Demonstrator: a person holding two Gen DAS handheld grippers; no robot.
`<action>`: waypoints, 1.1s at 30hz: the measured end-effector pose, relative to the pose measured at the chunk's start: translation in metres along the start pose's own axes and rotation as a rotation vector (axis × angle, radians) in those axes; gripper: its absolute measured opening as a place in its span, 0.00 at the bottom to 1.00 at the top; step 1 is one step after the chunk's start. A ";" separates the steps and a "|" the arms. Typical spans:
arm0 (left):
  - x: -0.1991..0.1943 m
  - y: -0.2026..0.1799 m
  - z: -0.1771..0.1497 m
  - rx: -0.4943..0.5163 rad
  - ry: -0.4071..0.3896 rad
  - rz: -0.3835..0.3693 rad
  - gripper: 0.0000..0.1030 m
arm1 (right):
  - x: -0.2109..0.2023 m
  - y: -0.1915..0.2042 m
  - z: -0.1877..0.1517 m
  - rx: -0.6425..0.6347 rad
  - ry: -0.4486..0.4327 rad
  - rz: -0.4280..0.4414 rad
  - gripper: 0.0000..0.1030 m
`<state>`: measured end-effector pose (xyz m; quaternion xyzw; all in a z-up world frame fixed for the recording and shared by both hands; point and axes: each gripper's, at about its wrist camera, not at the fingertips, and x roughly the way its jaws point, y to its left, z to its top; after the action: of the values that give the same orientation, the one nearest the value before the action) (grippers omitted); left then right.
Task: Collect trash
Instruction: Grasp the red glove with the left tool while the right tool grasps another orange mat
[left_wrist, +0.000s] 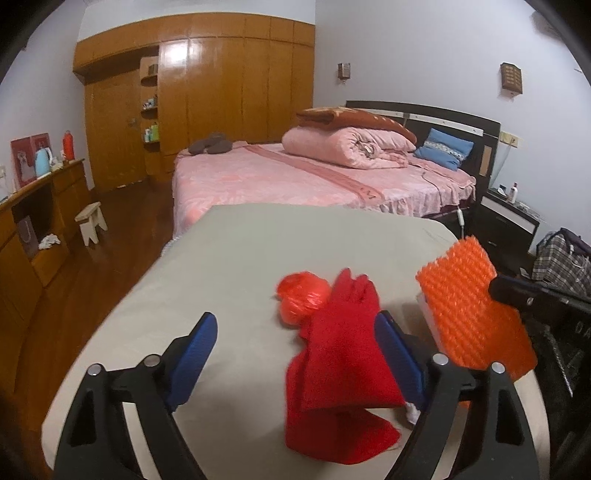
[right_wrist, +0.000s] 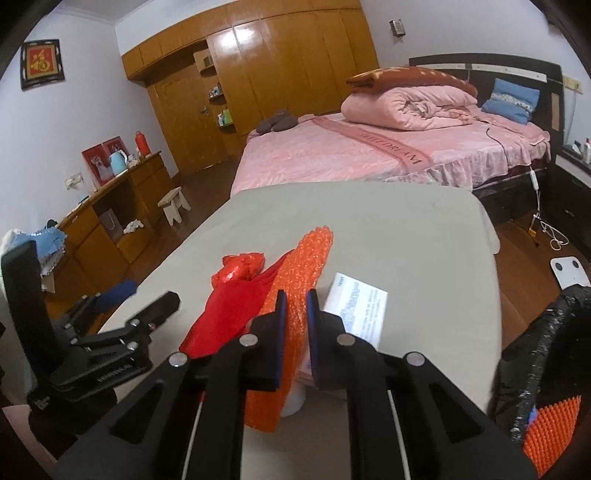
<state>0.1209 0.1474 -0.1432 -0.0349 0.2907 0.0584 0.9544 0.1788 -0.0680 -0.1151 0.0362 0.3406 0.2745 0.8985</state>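
My right gripper (right_wrist: 294, 299) is shut on an orange bubble-wrap sheet (right_wrist: 303, 273), held edge-up over the grey table (right_wrist: 406, 240). In the left wrist view the sheet (left_wrist: 472, 306) hangs at the right in the right gripper's fingers. My left gripper (left_wrist: 295, 332) is open above the table, with a red rubber glove (left_wrist: 340, 354) lying between its fingers. A crumpled red plastic bag (left_wrist: 301, 295) lies just beyond the glove. The glove (right_wrist: 229, 314) and bag (right_wrist: 240, 267) also show in the right wrist view, beside a white printed card (right_wrist: 356, 310).
A black trash bag (right_wrist: 535, 354) stands open at the table's right, with orange material (right_wrist: 550, 432) inside. A pink bed (left_wrist: 295, 177) lies beyond the table. A wooden sideboard (left_wrist: 33, 221) and small stool (left_wrist: 90, 221) are on the left, a dark nightstand (left_wrist: 506, 218) on the right.
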 end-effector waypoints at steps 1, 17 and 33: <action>0.003 -0.004 -0.001 0.000 0.008 -0.011 0.81 | -0.001 -0.002 -0.001 0.001 0.003 -0.005 0.10; 0.060 -0.035 -0.016 0.013 0.163 -0.104 0.32 | 0.006 -0.021 -0.010 0.036 0.036 -0.027 0.10; 0.018 -0.033 -0.002 -0.011 0.091 -0.148 0.20 | -0.004 -0.021 -0.003 0.030 0.014 -0.002 0.10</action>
<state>0.1391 0.1161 -0.1534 -0.0643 0.3300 -0.0125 0.9417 0.1844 -0.0878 -0.1202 0.0476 0.3509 0.2686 0.8958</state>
